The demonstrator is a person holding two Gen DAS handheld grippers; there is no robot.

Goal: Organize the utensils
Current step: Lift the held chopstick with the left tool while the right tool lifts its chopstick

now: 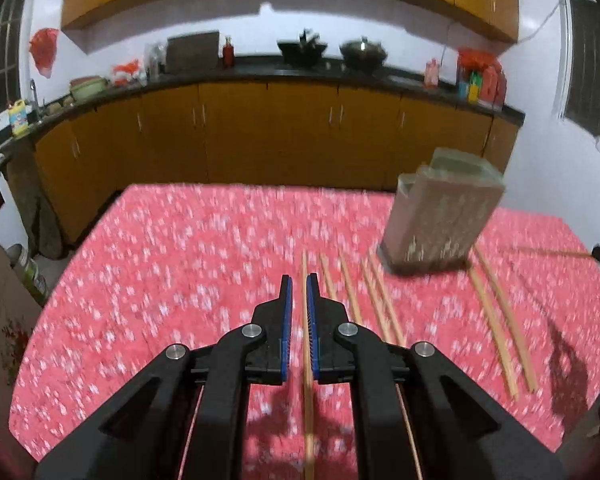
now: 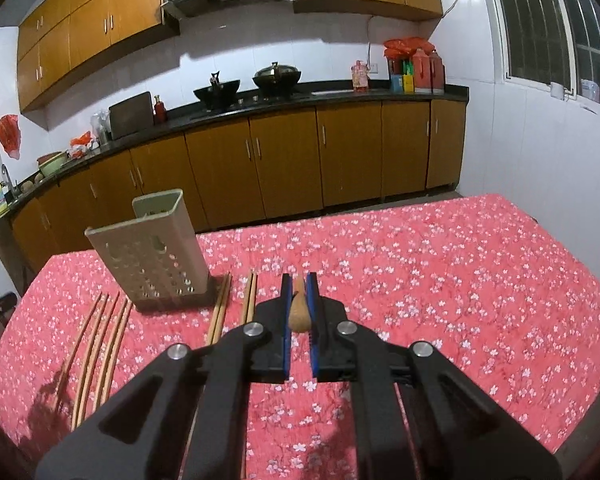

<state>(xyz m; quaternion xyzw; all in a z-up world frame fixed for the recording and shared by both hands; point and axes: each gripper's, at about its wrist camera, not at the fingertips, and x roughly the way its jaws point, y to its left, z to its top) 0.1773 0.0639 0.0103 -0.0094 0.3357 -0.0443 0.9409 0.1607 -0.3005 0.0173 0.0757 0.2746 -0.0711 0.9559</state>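
Observation:
Several wooden chopsticks [image 1: 374,300] lie on the red floral tablecloth [image 1: 160,280]. A grey perforated utensil holder [image 1: 440,220] stands on the table at the right in the left wrist view and at the left in the right wrist view [image 2: 152,256]. My left gripper [image 1: 299,284] is nearly shut around one chopstick [image 1: 307,360] that runs lengthwise between its pads. My right gripper [image 2: 299,284] is shut on a wooden utensil handle [image 2: 299,312], to the right of the holder. More chopsticks [image 2: 100,344] lie left of it.
Two further chopsticks [image 1: 500,332] lie to the right of the holder. Another pair [image 2: 220,308] lies beside the holder's base. Kitchen cabinets [image 2: 280,160] and a counter with woks stand behind the table. The table's far edge [image 1: 240,188] is beyond the holder.

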